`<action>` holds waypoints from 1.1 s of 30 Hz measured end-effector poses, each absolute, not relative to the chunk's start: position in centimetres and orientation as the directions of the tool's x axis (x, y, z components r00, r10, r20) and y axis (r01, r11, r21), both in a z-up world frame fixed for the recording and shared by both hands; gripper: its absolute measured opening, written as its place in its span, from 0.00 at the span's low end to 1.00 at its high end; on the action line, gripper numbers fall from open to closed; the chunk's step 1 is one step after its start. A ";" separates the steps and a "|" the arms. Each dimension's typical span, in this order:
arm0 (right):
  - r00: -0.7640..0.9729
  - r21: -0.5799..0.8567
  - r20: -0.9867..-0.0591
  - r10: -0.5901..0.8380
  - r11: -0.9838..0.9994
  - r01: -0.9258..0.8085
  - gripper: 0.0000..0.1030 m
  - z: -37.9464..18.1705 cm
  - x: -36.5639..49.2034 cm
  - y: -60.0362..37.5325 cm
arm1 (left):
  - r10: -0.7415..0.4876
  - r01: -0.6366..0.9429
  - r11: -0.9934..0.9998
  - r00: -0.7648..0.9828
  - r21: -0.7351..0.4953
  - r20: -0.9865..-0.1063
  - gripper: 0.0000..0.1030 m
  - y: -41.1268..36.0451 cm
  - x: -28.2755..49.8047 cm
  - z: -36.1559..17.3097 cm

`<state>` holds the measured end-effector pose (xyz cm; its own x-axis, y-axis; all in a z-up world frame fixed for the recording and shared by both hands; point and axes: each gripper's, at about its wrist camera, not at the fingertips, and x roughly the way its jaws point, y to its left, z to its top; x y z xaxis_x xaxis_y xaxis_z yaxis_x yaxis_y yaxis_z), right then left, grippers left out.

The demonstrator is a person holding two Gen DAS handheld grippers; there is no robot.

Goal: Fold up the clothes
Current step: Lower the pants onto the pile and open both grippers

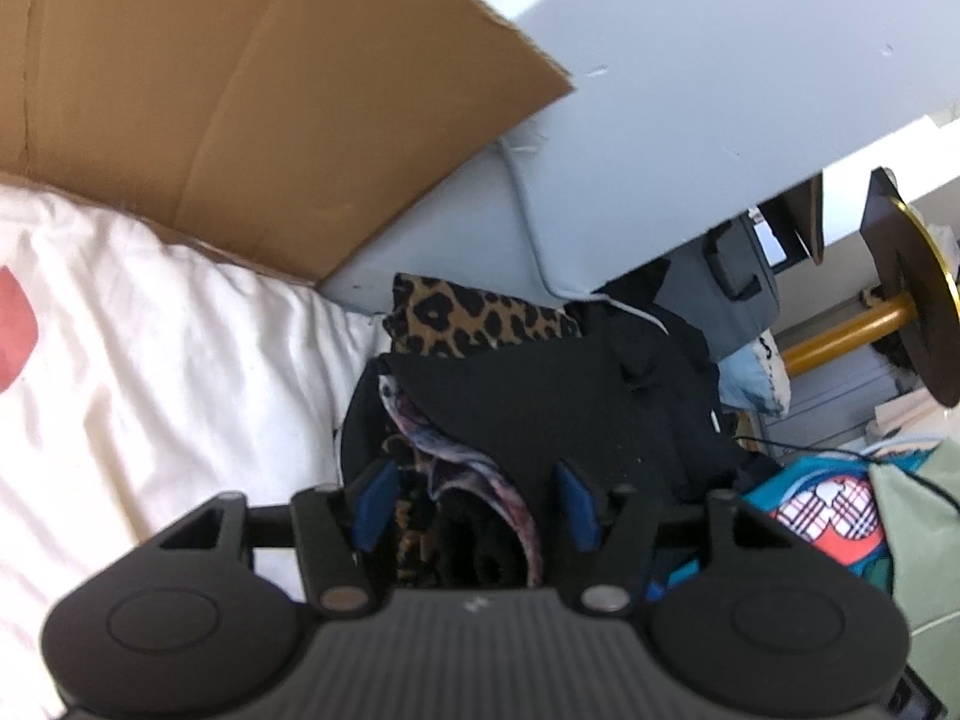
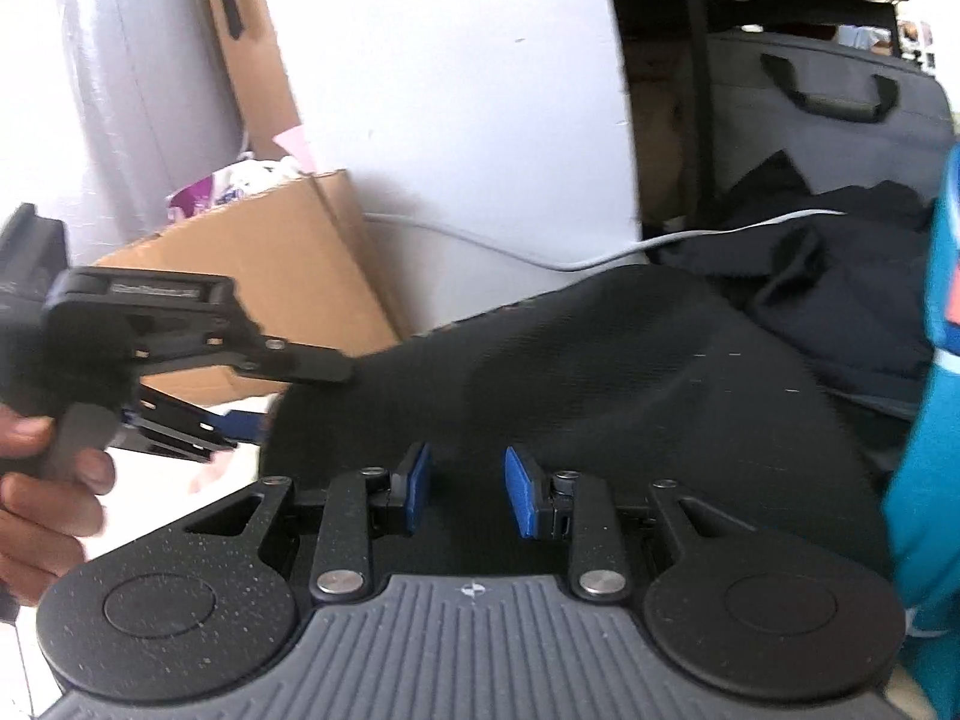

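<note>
The left gripper (image 1: pixel 474 501) is standing wide over a clothes pile (image 1: pixel 480 480) at lower centre, gripping nothing. The right gripper (image 2: pixel 467 492) is hanging narrow, pads apart, before a black garment (image 2: pixel 600 372) filling mid-frame.

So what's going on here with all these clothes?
A person is folding clothes on a white bed sheet with a hand-held gripper in each hand. The left gripper hangs open over a dark pile, with a black garment on top and a leopard-print piece behind. The right gripper sits low over that black garment; whether it pinches the fabric is unclear.
</note>
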<state>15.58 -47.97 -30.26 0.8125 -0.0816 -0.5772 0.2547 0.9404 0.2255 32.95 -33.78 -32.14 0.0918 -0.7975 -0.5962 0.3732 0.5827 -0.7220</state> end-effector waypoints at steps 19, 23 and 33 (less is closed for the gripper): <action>0.785 0.239 -0.617 -0.051 0.939 0.249 0.34 -30.9 17.5 -46.5 | -0.869 0.173 0.495 0.093 -0.852 -0.486 0.05 -34.7 36.4 -34.1; 0.784 0.248 -0.618 -0.050 0.935 0.255 0.34 -30.7 17.9 -46.6 | -0.866 0.181 0.498 0.160 -0.848 -0.474 0.04 -34.3 37.9 -32.6; 0.794 0.260 -0.607 -0.034 0.935 0.239 0.34 -30.3 19.3 -47.4 | -0.841 0.235 0.540 0.196 -0.808 -0.504 0.04 -34.6 38.9 -31.5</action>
